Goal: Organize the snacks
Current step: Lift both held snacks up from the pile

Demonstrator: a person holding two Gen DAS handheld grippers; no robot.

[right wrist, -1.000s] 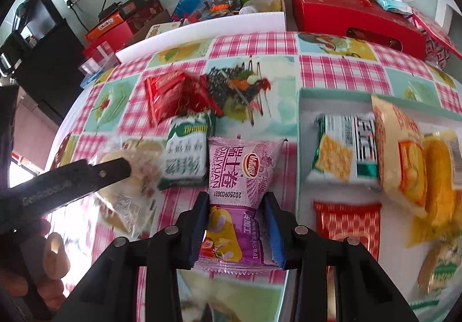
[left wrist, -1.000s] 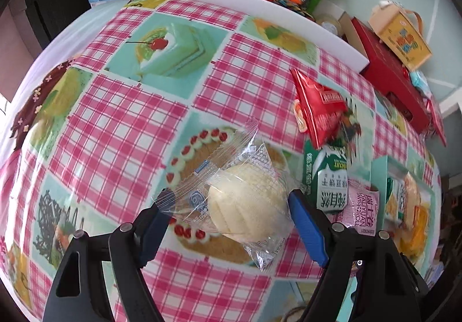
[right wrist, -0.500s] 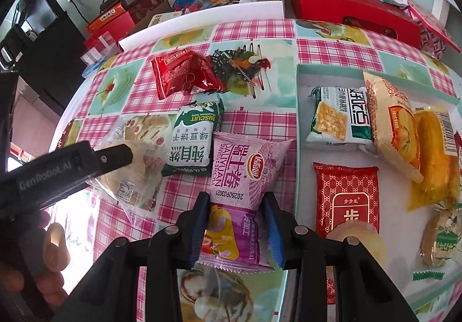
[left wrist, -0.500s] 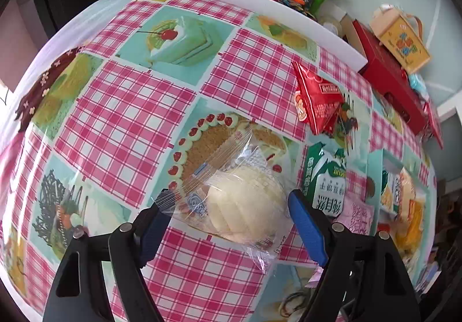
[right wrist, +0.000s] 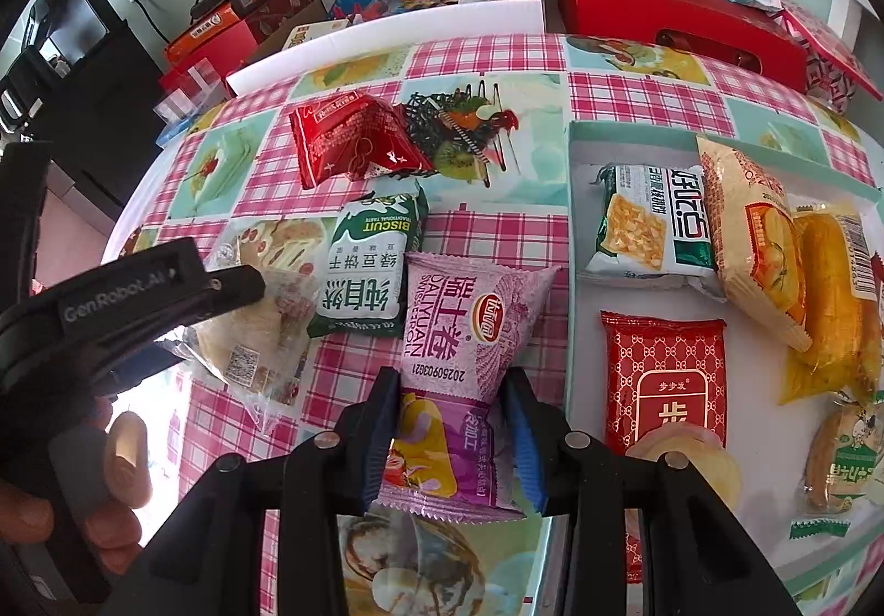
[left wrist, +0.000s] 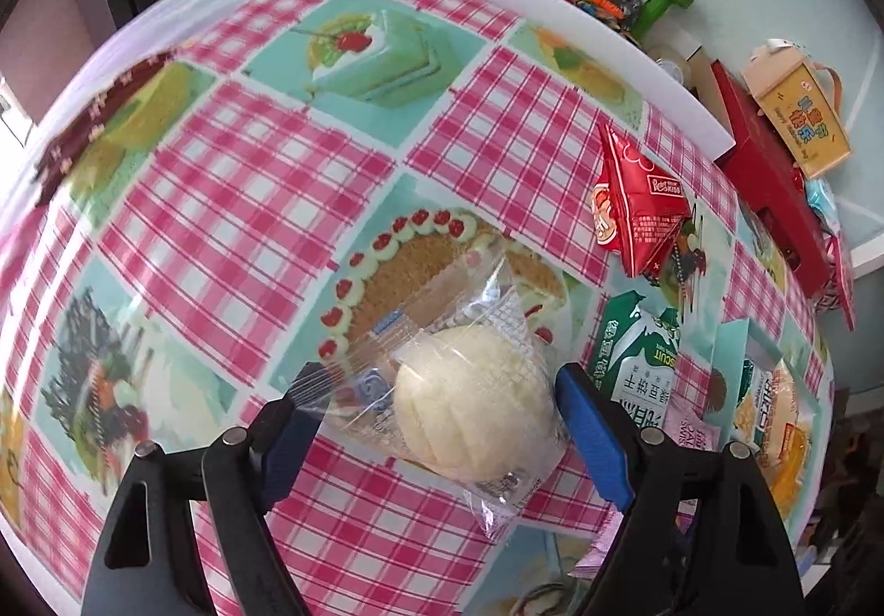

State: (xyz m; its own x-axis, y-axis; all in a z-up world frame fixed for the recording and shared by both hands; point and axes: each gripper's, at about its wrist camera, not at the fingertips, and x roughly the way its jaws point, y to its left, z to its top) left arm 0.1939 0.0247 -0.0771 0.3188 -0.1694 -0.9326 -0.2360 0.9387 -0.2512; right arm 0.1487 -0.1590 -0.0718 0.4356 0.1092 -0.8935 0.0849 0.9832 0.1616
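Both claws point steeply down at the surface (left wrist: 232, 207). My right claw (right wrist: 450, 436) is clenched on the purple Swiss-roll packet (right wrist: 458, 340), pads pinching its lower half just beside the white tray (right wrist: 574, 207). My left claw (left wrist: 436, 428) brackets the cream bun in its clear wrapper (left wrist: 475, 411); the jaws have just been opening a little, the right pad is touching the bun's side, the left one sits only against loose film, so I judge it released rather than gripped.

Both packets look light. The purple one is puffy and crinkly, likely slick, so a hold across the body suits it. The bun is soft and would squash; I would close gently across its middle, not on the film.

Beyond the bun lie the green biscuit packet (right wrist: 370, 268) and the red triangular pouch (right wrist: 348, 141), near each other, with open checked cloth to the left. The tray is already crowded along its far side; bare floor remains near its closer edge. A white foam board (left wrist: 552, 3) bounds the far edge.
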